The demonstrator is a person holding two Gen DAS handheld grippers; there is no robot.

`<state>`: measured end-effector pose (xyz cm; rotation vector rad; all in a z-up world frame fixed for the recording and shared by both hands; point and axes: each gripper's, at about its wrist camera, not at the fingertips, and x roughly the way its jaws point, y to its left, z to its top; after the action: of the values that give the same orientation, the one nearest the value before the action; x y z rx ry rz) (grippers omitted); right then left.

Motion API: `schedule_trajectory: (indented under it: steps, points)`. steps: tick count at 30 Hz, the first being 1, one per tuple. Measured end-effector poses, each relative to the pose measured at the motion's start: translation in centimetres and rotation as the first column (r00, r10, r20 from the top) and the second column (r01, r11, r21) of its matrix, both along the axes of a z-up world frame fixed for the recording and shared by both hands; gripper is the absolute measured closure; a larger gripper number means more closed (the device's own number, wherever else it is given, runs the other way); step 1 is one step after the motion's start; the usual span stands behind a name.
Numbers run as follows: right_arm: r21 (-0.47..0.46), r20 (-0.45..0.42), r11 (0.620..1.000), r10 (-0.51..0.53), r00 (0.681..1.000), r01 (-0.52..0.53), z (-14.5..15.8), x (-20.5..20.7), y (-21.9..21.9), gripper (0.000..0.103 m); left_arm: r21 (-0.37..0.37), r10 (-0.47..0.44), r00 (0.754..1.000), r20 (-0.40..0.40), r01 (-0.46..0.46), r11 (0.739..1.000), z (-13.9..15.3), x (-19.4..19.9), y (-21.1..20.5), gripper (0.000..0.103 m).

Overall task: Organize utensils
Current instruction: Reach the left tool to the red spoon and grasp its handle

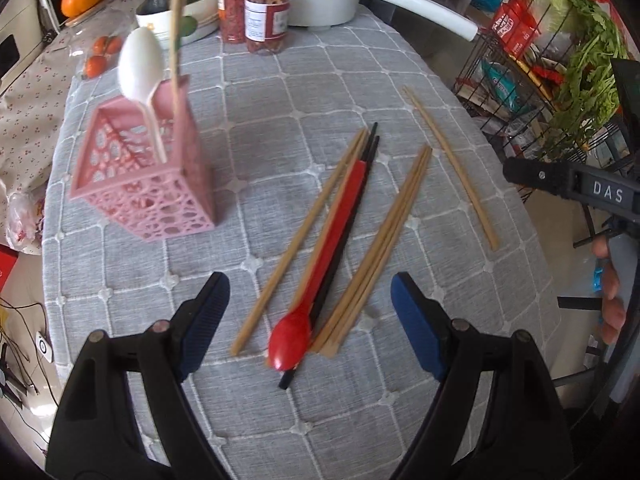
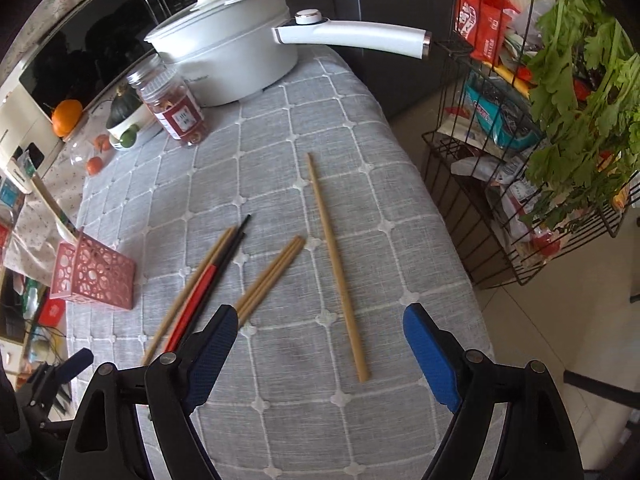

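Over the grey quilted tablecloth, both grippers hang with fingers spread and nothing between them.

At the left of the left wrist view a pink basket holds a white spoon and one wooden stick; toward the centre lie bamboo chopsticks, black chopsticks and a red spoon, above the left gripper. In the right wrist view a lone bamboo chopstick lies in the middle of the frame, just above the right gripper; a white pot stands at upper left.
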<state>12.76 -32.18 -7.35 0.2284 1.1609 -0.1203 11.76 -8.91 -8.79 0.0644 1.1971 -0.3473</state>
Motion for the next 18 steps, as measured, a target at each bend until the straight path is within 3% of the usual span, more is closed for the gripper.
schedule_trajectory:
  steps: [1,6,9,12,18]
  points:
    - [0.002,-0.008,1.000,-0.001,1.000,0.001,-0.3,0.1,-0.3,0.017,0.002,-0.006,1.000,0.004,0.006,1.000,-0.2,0.4,-0.6,0.023]
    - [-0.001,-0.025,1.000,-0.013,1.000,0.013,-1.1,0.6,-1.0,0.017,0.003,-0.044,0.999,-0.003,0.044,0.999,-2.4,2.4,-3.0,0.068]
    - [0.008,-0.036,1.000,-0.014,0.999,0.014,-1.6,1.0,-1.2,0.017,0.001,-0.015,1.000,-0.026,0.015,1.000,-4.1,3.6,-3.2,0.082]
    - [-0.001,-0.045,1.000,0.002,0.999,-0.002,-2.0,1.2,-1.1,0.017,-0.007,0.024,0.999,-0.037,-0.024,1.000,-5.0,4.3,-2.8,0.089]
    - [-0.017,-0.050,0.999,0.028,0.998,-0.029,-2.4,1.4,-1.1,0.017,0.003,0.044,0.998,-0.033,-0.044,0.999,-5.4,4.9,-2.9,0.090]
